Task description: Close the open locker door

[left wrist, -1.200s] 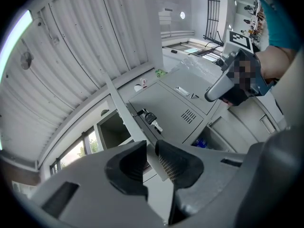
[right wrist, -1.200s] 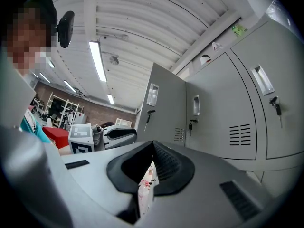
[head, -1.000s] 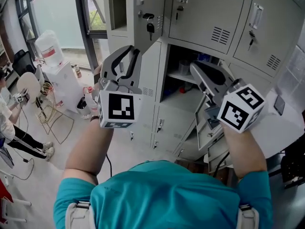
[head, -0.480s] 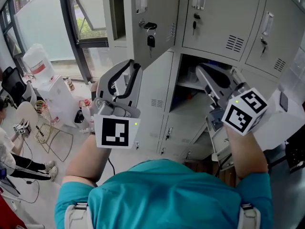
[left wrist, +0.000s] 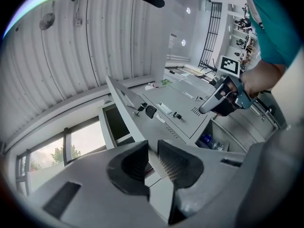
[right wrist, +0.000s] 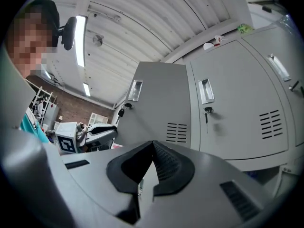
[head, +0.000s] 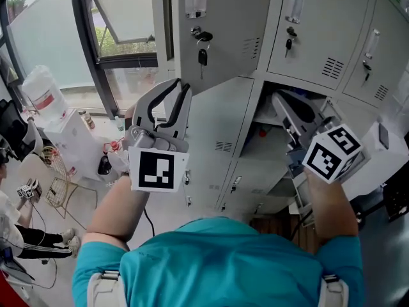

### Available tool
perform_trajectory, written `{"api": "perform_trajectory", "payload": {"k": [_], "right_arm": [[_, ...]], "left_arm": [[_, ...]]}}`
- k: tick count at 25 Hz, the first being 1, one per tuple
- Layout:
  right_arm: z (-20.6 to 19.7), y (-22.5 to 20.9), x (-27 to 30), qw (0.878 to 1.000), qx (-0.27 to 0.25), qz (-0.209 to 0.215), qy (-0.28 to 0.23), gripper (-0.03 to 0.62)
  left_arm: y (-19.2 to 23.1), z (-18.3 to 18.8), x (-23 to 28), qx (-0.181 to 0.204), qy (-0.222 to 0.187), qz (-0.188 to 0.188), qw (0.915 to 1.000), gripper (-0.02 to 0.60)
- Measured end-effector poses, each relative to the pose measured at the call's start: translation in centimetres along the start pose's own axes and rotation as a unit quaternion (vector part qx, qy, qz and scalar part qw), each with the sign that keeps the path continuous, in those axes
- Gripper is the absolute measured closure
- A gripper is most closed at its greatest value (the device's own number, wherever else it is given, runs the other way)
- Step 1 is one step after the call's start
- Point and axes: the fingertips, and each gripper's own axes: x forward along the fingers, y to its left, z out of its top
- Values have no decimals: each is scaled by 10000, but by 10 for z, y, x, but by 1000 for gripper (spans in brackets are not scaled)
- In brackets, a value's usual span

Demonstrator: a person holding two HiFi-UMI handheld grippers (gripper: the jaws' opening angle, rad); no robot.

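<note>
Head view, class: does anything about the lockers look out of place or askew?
Yes. The middle locker door stands swung wide open, baring its compartment, while the upper-right door next to it sits shut and flush.

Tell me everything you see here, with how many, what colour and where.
Lockers: one bank, grey, ahead.
Open locker doors: two, grey, upper and lower, centre.
Keys: three, dark, in door locks.
Water dispenser: one, white, left.
Bystander: one, dark trousers, left edge.
Left gripper: one, grey, fingers apart, empty.
Right gripper: one, grey, fingers together, empty.
Shirt: one, teal, bottom.
</note>
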Motion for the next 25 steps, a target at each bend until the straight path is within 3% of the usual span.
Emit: {"api": "perform_trajectory", "payload": {"k": [18, 25], "right_arm": [[-21, -16, 45, 9970, 4, -745, 212, 592], [-27, -24, 56, 9960, 10, -841, 290, 592]], "left_arm": [[50, -85, 51, -242, -98, -132, 9996, 522], [58, -106, 72, 123, 6, -15, 9999, 522]]}}
